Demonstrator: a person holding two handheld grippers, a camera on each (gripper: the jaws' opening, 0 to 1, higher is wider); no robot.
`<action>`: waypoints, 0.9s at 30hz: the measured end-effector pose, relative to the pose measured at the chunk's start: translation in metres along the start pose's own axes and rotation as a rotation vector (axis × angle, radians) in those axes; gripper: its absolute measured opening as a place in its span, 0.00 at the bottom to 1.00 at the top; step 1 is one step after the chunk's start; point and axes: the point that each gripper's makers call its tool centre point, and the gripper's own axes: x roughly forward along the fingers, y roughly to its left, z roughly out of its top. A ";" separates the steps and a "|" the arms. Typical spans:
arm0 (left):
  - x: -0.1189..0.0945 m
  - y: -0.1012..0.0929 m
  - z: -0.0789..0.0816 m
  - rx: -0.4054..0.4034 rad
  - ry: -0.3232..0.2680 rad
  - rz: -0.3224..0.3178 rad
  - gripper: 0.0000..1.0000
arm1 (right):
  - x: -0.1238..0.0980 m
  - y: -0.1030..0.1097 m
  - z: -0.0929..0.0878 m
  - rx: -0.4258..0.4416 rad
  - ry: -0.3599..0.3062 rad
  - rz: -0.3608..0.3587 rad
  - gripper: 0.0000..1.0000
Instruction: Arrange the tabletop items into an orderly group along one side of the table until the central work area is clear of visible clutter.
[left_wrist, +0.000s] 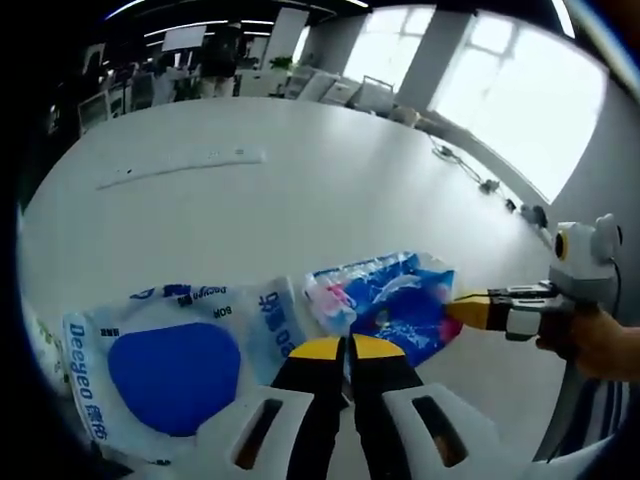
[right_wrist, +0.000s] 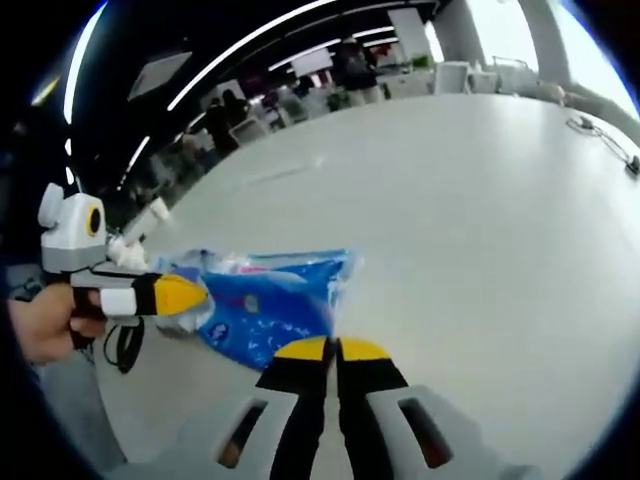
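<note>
Gripping a blue packet (left_wrist: 390, 300) from both ends, left claw (left_wrist: 347, 348) and right claw (right_wrist: 335, 349) hover over the white table (left_wrist: 300, 190).

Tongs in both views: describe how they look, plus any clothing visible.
Each set of tongs, left and right, has black jaws with yellow tips on a white-grey body with dark slots. A striped sleeve sits at the left gripper view's edge.
</note>
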 end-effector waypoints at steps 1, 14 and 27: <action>0.000 0.000 0.000 0.003 0.002 -0.001 0.00 | 0.000 0.000 0.000 0.000 0.001 -0.002 0.00; -0.007 -0.013 0.008 0.020 -0.052 -0.026 0.24 | -0.002 0.000 0.002 -0.034 -0.007 -0.013 0.30; -0.016 -0.037 0.022 0.062 -0.127 -0.117 0.69 | -0.014 0.007 0.009 -0.055 -0.049 -0.017 0.51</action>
